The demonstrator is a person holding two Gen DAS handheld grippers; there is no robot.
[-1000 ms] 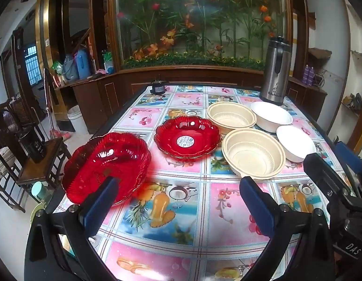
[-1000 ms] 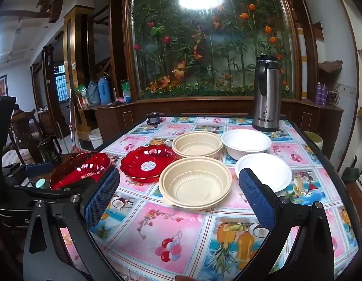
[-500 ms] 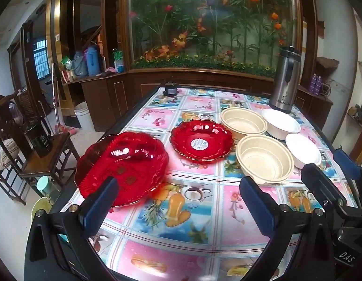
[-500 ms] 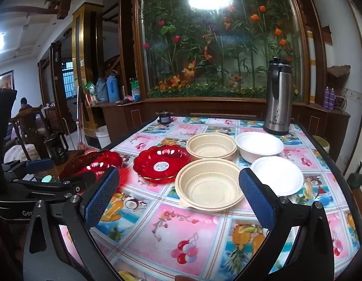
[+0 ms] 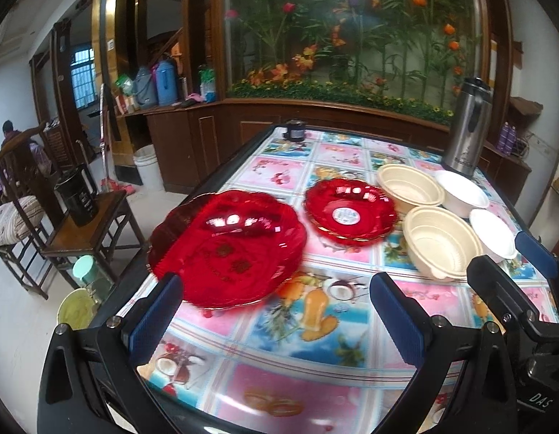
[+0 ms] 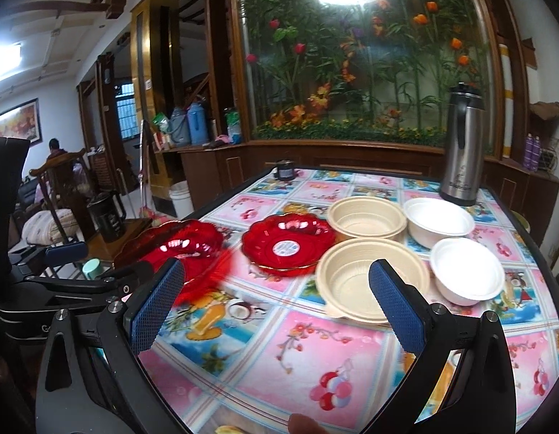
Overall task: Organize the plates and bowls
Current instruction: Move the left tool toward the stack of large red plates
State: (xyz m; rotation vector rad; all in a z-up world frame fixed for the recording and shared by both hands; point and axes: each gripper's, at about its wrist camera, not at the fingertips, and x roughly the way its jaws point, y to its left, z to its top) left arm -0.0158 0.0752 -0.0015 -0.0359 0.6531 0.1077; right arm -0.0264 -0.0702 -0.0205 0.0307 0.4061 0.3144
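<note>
A large red plate [image 5: 225,246] lies at the table's left edge, just ahead of my open, empty left gripper [image 5: 275,307]; it also shows in the right wrist view [image 6: 181,246]. A smaller red plate [image 5: 349,213] [image 6: 286,244] sits to its right. Two beige bowls [image 5: 436,238] [image 5: 409,186] and two white bowls [image 5: 461,193] [image 5: 492,229] stand further right. My right gripper [image 6: 275,296] is open and empty, above the table in front of the near beige bowl [image 6: 355,280]. The right gripper also shows in the left wrist view [image 5: 532,275].
A steel thermos jug [image 6: 460,144] stands at the far right of the flowered tablecloth [image 6: 301,354]. A small dark pot [image 6: 284,171] is at the far edge. A wooden chair with a black pitcher [image 5: 80,199] stands left of the table.
Both cameras have shifted left and closer; the large red plate now fills more of the left wrist view. Both grippers stay open. The dishes have not moved.
</note>
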